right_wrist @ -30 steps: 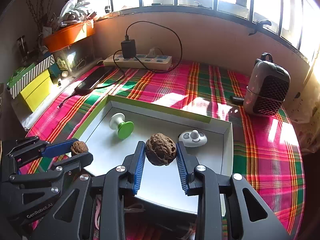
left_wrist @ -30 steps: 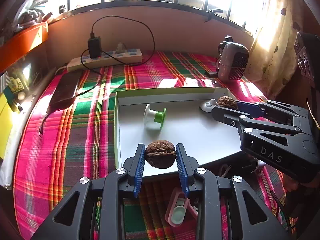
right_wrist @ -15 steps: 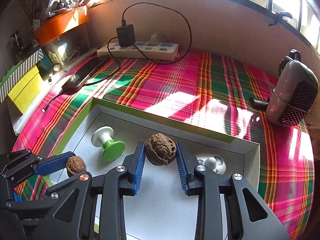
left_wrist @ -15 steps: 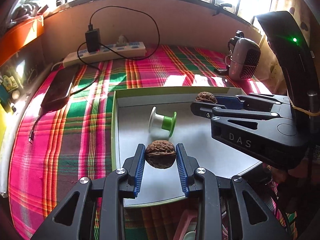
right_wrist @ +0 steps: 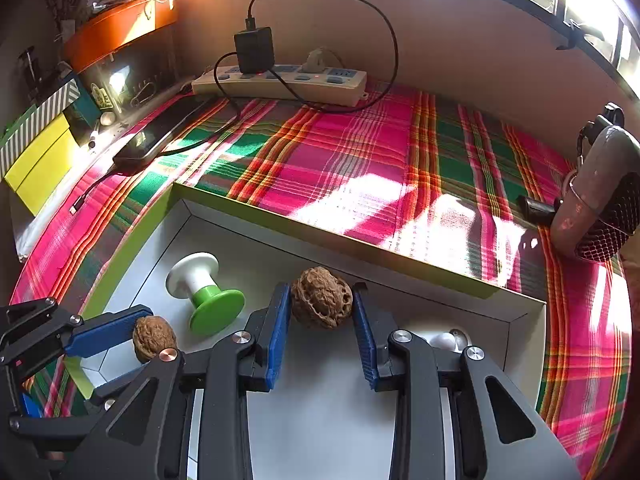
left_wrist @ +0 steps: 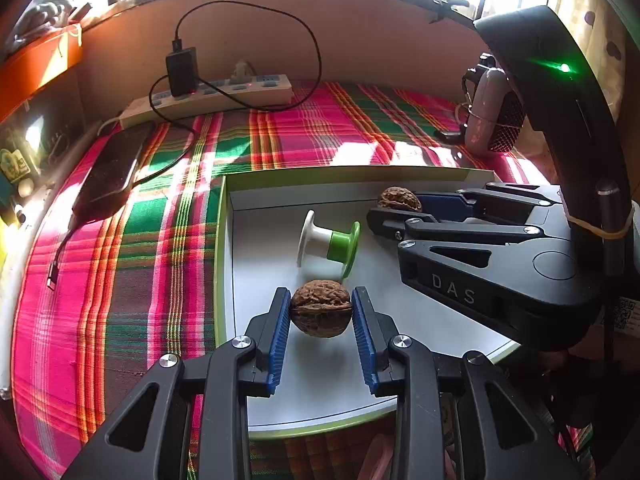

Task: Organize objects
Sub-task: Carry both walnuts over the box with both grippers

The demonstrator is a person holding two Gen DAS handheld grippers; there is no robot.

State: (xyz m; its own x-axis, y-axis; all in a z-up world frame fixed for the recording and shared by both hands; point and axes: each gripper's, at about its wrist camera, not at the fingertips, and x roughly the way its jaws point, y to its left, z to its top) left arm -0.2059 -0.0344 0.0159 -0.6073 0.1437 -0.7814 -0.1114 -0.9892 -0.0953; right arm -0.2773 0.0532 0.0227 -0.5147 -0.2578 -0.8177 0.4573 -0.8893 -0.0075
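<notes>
Both black grippers with blue pads hang over the shallow white tray with green rim (left_wrist: 222, 240). Our left gripper (left_wrist: 321, 312) clamps a smooth brown walnut (left_wrist: 321, 314) above its near part; our right gripper (right_wrist: 321, 308) clamps a knobbly walnut (right_wrist: 322, 297) nearer its far wall. We judge both sit straight above open floor, beside the green-and-white spool (left_wrist: 329, 243).

Woven plaid cloth (right_wrist: 360, 152), matt, over worktop. Matt white tray (left_wrist: 400, 380), smooth, card-like. Two walnuts (left_wrist: 321, 314) (right_wrist: 322, 298), rough, wrinkled shells. Glossy plastic spool (left_wrist: 328, 242). Ribbed blue pads (left_wrist: 280, 332) on matt black plastic gripper arms; shiny metal screws.
</notes>
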